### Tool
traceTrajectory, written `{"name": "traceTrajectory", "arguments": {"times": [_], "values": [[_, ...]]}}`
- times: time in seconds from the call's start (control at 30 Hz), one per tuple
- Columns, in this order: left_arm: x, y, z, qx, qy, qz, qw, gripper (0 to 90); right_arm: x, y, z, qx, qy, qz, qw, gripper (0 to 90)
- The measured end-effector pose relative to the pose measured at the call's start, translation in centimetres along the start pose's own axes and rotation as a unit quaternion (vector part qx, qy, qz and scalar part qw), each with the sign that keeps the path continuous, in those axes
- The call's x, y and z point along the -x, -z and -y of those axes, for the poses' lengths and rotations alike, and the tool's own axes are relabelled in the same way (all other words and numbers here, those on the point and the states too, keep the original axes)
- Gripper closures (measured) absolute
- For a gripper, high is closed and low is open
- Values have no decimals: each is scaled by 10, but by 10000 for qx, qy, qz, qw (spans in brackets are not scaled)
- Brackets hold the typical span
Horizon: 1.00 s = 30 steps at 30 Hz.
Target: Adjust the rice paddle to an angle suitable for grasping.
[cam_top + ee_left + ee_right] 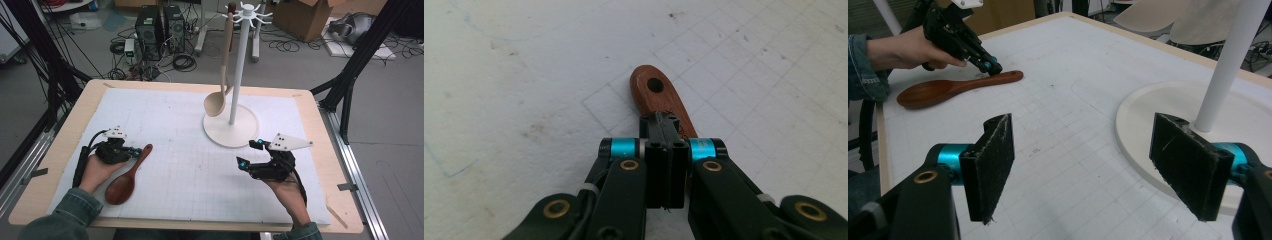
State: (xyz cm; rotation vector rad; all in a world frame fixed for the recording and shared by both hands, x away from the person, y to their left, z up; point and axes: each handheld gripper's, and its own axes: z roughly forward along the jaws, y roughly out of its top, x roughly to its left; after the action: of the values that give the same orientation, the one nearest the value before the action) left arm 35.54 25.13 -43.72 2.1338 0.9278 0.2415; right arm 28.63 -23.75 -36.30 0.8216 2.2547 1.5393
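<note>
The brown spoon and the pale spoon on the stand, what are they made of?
The brown spoon looks like dark reddish wood, smooth and maybe varnished: its handle shows grain. The pale spoon looks like light, unvarnished wood, though plastic is possible.

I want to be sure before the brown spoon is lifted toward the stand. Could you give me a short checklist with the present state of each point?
1. Left gripper shut on the brown spoon handle: ok, the jaws are closed over it near the hole end.
2. Spoon flat on the mat: ok.
3. Right gripper open and holding nothing: ok.
4. Right gripper away from the spoon: ok, it is nearer the stand's base.
5. Free hook on the white stand: ok, the pale spoon hangs at one side, other hooks look bare.
6. Firmness of the grip: cannot tell.
</note>
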Motion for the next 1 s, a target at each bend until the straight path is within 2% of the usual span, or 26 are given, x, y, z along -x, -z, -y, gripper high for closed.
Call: {"name": "traceTrajectory", "arguments": {"times": [0.3,0.43,0.77,0.83,1.0], "values": [[14,-7,-8,-110,-230,308,9992,896,-1,-4,3,-73,-27,-29,10000,256],[21,-11,-11,-182,-373,459,9981,895,-2,-6,5,-90,-26,-41,9999,256],[41,-21,-19,-342,-698,867,9932,895,-5,-11,9,-179,-13,-67,9998,256],[44,-23,-20,-397,-803,922,9917,895,-6,-12,9,-195,-13,-87,9998,255],[50,-26,-21,-446,-909,1032,9895,895,-7,-13,9,-210,3,-91,9997,255]]}}
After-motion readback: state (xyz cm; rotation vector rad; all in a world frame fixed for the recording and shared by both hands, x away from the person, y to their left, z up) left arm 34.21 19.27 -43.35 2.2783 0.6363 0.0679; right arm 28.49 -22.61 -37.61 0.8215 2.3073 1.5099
